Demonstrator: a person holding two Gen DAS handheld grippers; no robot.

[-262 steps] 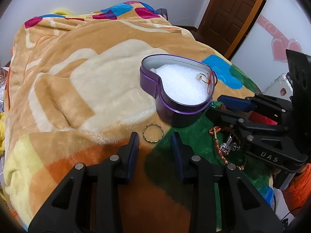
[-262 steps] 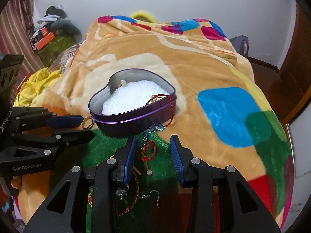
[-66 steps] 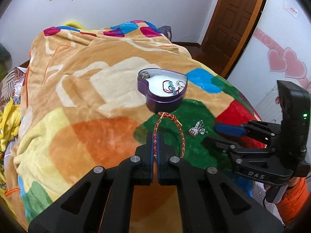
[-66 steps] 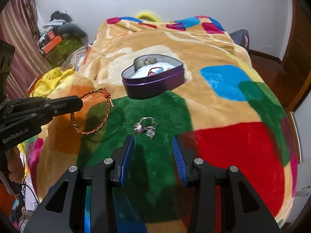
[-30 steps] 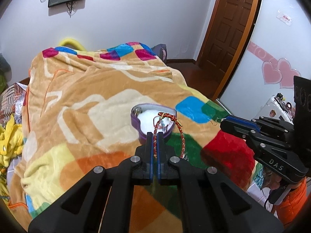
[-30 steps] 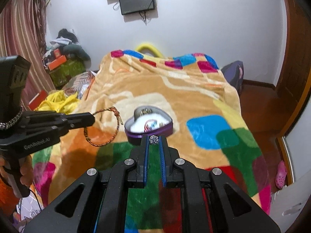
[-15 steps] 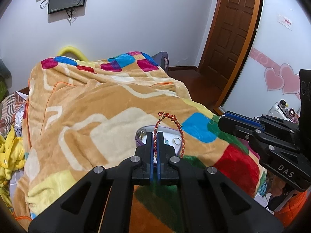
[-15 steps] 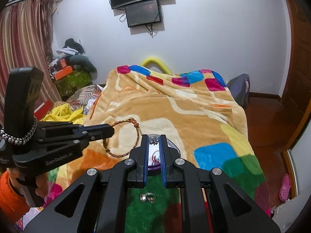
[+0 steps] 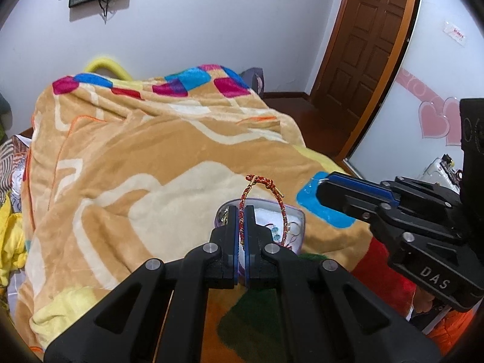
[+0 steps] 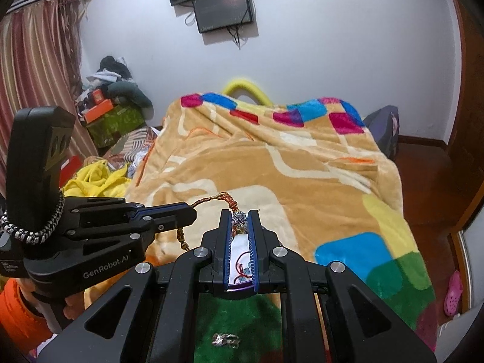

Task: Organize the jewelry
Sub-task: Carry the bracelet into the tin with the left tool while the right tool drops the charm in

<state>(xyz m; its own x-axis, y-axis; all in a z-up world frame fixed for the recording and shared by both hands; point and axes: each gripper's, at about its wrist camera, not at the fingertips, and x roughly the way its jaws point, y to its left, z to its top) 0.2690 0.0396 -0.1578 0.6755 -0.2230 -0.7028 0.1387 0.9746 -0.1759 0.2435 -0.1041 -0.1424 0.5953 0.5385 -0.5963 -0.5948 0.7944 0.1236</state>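
- The blanket (image 9: pixel 127 157) fills both views: tan plush with cream shapes, and blue, magenta, red, green and yellow blocks along its edges.
- On it sits the tin (image 9: pixel 298 216), purple-walled with a white foam bed inside; both grippers hide most of it.
- In the tin, on the foam, lie a red cord (image 10: pixel 240 267) and some pale blue beads (image 9: pixel 274 230), seen between the right fingers and beside the left ones. Something metallic glints at the tin's left wall; too small to name.
- Left gripper (image 9: pixel 241 211): fingers pressed together, pinching the bracelet (image 9: pixel 279 204) low on one side.
- That bracelet is a braided red and gold cord loop with a knot at the top and a short gold tail. It stands up out of the fingers, held in the air in front of the tin.
- From the right wrist view the same bracelet arcs out of the left fingertips toward the right gripper's tips.
- Right gripper (image 10: pixel 240 219): fingers nearly closed, nipping a small sparkly charm (image 10: pixel 239 218) right at their tips, silvery with a bluish stone look. It is also up in the air, above the tin.
- Still on the green patch near the right gripper's base lies a silver piece (image 10: pixel 225 340), well apart from the tin.
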